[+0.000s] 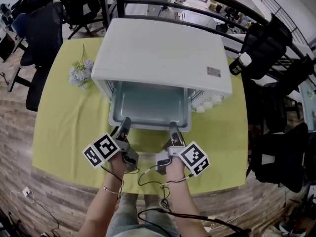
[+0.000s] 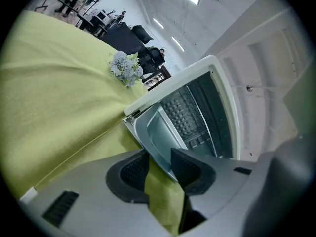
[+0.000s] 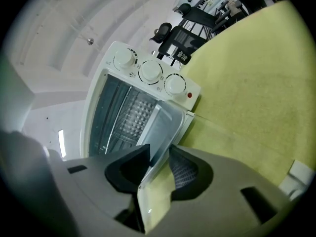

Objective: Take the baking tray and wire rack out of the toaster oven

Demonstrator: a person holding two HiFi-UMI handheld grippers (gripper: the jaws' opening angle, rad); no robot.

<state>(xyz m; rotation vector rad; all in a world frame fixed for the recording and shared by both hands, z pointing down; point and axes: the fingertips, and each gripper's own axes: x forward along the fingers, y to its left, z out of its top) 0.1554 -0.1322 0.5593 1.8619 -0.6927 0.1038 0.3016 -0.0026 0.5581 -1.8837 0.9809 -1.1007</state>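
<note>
Office chairs (image 1: 42, 28) and a dark railing (image 1: 197, 9) are seen around a bench (image 1: 19, 132) covered by a yellow-green cloth (image 1: 64, 127). On the cloth a white toaster oven (image 1: 158, 53) is set with its mouth turned toward the person; a bunch of pale flowers (image 1: 80, 73) lies beside its left side and a dark bottle (image 1: 240, 63) stands near its right corner.

From the oven's mouth the baking tray (image 1: 148, 105) is drawn partway out, its front half over the cloth and its back half inside. The wire rack cannot be told apart from the ribbed interior in any view.

The tray's front rim is pinched by both tools: the left tool (image 1: 124, 127) is closed on the rim near the left corner, the right tool (image 1: 174, 131) on it near the right corner. In each gripper view the thin lip is seen clamped between the dark ribbed pads.

The tray is judged to be thin sheet metal: light, stiff, and smooth enough to slip. A narrow lip gives little purchase, so a hold at both front corners is thought best, with the tray kept level. Once it is free of the oven's rails, its unsupported back end may be expected to sag and lever against the pads.
</note>
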